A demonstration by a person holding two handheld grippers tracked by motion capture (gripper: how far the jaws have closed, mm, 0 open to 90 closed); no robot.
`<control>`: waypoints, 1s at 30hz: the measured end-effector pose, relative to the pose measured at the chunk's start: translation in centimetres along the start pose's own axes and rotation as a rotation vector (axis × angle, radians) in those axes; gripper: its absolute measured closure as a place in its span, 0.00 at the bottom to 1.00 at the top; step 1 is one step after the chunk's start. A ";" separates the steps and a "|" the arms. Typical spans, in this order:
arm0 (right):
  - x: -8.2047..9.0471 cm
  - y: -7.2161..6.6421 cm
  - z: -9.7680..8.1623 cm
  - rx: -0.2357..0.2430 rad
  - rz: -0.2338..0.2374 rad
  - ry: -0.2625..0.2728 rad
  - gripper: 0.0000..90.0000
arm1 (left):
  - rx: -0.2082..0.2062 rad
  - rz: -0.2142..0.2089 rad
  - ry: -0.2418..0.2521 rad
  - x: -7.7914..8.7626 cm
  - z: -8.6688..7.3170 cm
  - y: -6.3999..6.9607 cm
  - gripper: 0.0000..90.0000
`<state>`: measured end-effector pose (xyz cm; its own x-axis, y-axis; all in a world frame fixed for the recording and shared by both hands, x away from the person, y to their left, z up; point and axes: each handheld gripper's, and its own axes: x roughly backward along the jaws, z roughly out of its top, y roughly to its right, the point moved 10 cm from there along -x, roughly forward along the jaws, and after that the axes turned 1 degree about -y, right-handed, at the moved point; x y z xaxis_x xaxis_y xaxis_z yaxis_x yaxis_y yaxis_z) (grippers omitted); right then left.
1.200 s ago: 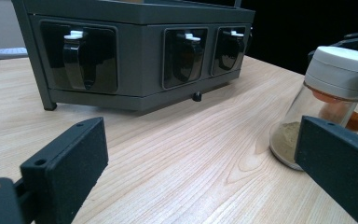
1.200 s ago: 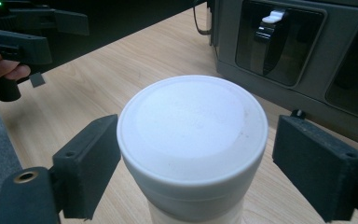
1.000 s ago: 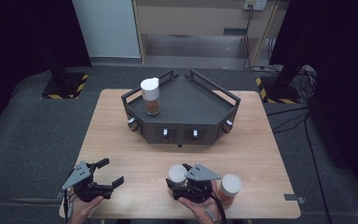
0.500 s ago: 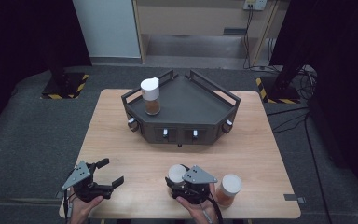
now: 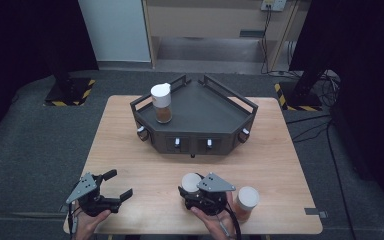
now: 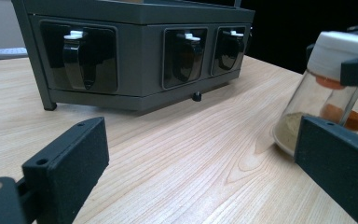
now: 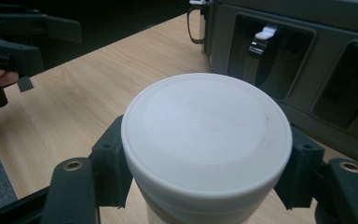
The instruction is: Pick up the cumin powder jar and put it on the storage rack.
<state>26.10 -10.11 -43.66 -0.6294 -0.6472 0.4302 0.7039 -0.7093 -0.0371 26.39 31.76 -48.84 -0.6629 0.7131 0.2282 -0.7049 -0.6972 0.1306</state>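
- A spice jar (image 5: 191,183) with a white lid is standing upright near the front edge of the table (image 5: 280,155), a little right of that edge's middle; in the left gripper view it is showing pale powder at its bottom (image 6: 328,93).
- The right gripper (image 5: 196,192) is gripping this jar: its jaws have just been closing, and in the right gripper view the two black pads are pressing on either side just under the white lid (image 7: 207,140).
- A hand (image 5: 215,222) is coming in over the front edge and holding that gripper.
- A second jar (image 5: 246,203), also white-lidded and holding orange powder, is standing just beside the gripper, toward the front right corner.
- The left gripper (image 5: 116,184) is sitting near the front left corner, well apart from both jars, with its jaws standing wide and nothing between them; in the left gripper view they are framing bare wood.
- A dark rack (image 5: 200,112) with a raised rail is occupying the back half of the table, with small white-tipped latches along its front face.
- A third jar (image 5: 161,103), white-lidded with brown powder, is standing upright on the rack's top near its left corner.
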 end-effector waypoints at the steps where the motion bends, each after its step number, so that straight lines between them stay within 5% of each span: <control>1: 0.1 0.1 0.2 0.000 -0.001 0.002 0.37 | 0.000 0.000 0.000 0.0 0.0 0.0 0.02; 30: 0.9 2.2 8.1 0.015 0.004 -0.002 0.37 | -0.001 0.000 -0.003 0.0 0.0 0.0 0.03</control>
<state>29.71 -10.01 -36.02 -0.6258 -0.6495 0.4319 0.7113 -0.7024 -0.0257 26.37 31.80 -48.84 -0.6621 0.7129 0.2312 -0.7051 -0.6971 0.1300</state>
